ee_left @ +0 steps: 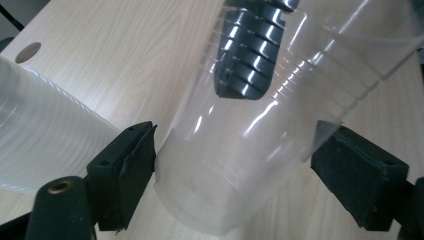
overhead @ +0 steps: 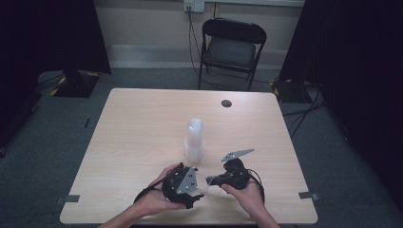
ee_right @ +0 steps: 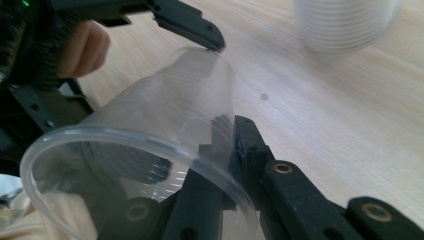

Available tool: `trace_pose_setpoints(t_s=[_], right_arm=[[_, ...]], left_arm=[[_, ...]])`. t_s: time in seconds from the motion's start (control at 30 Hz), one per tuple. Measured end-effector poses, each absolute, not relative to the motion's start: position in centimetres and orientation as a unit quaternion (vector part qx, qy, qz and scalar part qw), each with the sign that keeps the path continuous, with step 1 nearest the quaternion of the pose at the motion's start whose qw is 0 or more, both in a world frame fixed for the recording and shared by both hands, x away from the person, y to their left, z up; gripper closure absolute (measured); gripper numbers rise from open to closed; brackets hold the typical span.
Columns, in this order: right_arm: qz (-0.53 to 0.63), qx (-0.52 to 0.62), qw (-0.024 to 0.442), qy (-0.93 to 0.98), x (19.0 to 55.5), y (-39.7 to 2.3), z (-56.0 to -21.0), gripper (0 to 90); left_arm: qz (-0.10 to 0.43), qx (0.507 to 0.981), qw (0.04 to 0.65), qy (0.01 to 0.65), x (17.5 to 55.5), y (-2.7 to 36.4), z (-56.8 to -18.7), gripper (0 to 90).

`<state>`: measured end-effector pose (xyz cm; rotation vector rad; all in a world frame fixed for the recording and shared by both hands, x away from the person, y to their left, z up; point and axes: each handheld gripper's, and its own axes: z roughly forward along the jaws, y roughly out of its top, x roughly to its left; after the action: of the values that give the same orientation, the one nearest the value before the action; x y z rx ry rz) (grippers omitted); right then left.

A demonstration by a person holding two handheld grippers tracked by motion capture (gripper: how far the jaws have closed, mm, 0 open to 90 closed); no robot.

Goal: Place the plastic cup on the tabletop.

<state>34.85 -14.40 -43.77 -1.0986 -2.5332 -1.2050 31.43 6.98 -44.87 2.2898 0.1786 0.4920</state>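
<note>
Item: clear plastic cup [ee_right: 165, 125], lying tilted just above the counter [overhead: 142, 123] near its front edge. My right tongs [overhead: 212, 180] clenched on its rim wall. My left tongs [ee_left: 235, 165] released, straddling its base, seemingly touching one side. Cup stack [overhead: 194, 141] stands near; counter beyond open.

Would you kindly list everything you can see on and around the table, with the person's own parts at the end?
single cup: one, clear plastic, lying tilted above the near table edge, its wall pinched by the right gripper, its base between the left gripper's jaws.
stack of cups: one, clear, upright mid-table.
table: one, light wood, centre.
cable hole: one, dark, far right of tabletop.
chair: one, black, behind the table.
wall socket: one, white, on the far wall.
left gripper: one, black, jaws either side of the cup's base.
right gripper: one, black, clamped on the cup's wall.
hands: two, near edge.
</note>
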Motion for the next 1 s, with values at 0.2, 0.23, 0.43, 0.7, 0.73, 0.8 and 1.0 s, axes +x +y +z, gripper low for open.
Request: trace_pose_setpoints(t_s=[0.2, 0.23, 0.43, 0.7, 0.73, 0.8, 1.0], right_arm=[[-0.394, -0.368, 0.074, -0.839, 34.8, -14.1, -44.0, 88.9], [-0.394, -0.368, 0.074, -0.839, 34.8, -14.1, -44.0, 88.9], [-0.385, -0.363, 0.076, -0.845, 34.8, -13.3, -44.3, 88.1], [-0.382, -0.371, 0.087, -0.842, 34.8, -12.8, -44.6, 88.7], [-0.381, -0.372, 0.088, -0.842, 34.8, -12.7, -44.7, 88.9], [-0.379, -0.374, 0.09, -0.842, 34.8, -12.6, -44.8, 88.9], [-0.377, -0.377, 0.093, -0.841, 34.8, -12.4, -44.9, 88.9]], left_arm=[[0.188, 0.901, 0.386, 0.056, 31.0, 6.5, -44.9, 19.3], [0.188, 0.901, 0.386, 0.056, 31.0, 6.5, -44.9, 19.9], [0.182, 0.9, 0.394, 0.047, 30.6, 6.0, -45.1, 20.4], [0.18, 0.897, 0.401, 0.042, 30.3, 5.7, -44.8, 22.2], [0.177, 0.897, 0.403, 0.041, 30.2, 5.7, -44.7, 22.2], [0.177, 0.896, 0.404, 0.043, 30.2, 5.6, -44.6, 22.2], [0.177, 0.893, 0.412, 0.047, 30.1, 5.4, -44.7, 21.6]])
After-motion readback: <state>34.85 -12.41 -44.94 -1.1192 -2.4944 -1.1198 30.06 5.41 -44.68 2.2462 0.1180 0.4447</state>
